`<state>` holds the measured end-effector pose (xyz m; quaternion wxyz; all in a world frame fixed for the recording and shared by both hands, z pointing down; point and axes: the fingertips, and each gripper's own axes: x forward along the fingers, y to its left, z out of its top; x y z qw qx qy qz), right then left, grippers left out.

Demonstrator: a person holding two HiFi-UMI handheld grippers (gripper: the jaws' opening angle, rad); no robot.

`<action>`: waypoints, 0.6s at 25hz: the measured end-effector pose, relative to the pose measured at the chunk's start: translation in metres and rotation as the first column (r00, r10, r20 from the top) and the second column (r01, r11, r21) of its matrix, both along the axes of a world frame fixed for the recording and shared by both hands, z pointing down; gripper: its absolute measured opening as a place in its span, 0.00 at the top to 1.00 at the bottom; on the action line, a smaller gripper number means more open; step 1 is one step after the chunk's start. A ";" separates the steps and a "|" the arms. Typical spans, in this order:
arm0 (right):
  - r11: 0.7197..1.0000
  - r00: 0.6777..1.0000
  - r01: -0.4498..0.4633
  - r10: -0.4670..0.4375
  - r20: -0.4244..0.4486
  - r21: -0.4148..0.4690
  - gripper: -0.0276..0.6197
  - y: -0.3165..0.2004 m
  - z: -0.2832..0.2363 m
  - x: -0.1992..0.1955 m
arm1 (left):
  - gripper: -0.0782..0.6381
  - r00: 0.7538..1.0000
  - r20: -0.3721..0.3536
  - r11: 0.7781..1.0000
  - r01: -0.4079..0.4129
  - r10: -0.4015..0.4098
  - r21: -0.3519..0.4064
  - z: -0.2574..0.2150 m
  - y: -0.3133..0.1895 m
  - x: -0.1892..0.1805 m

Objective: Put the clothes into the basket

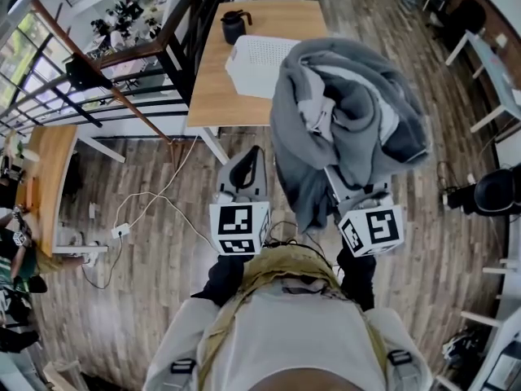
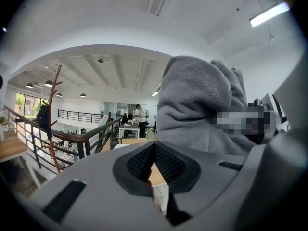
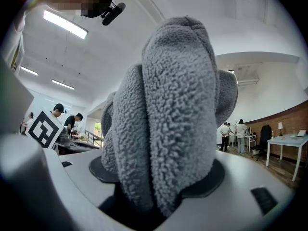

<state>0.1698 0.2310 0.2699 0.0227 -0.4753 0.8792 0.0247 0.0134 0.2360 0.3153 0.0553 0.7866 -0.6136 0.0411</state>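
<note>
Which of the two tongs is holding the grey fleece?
The right tongs: the grey fleece is bunched between their jaws. The left tongs hold nothing, jaws together.

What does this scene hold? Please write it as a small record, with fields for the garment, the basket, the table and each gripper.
Garment: grey fleece garment, bunched, held up in the air
Right gripper: jaws closed on a thick fold of the garment
Left gripper: jaws together, nothing between them, beside the garment
Basket: white perforated basket, on the table, its right side hidden behind the garment
Table: light wooden table, ahead of the person
Also on the table: dark jug, beyond the basket
</note>
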 end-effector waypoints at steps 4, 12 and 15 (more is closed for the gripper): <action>1.000 1.000 0.004 -0.004 0.000 -0.006 0.43 0.004 0.005 0.011 | 0.89 1.000 -0.004 1.000 -0.004 0.004 -0.022 0.010 0.005 0.014; 1.000 1.000 0.016 -0.017 -0.009 -0.016 0.43 0.011 0.014 0.038 | 0.89 1.000 0.002 0.999 0.007 -0.007 -0.051 0.025 0.018 0.043; 0.999 1.000 0.025 -0.025 -0.002 -0.033 0.43 0.009 0.023 0.041 | 0.89 1.000 0.011 0.997 0.022 -0.022 -0.070 0.033 0.022 0.042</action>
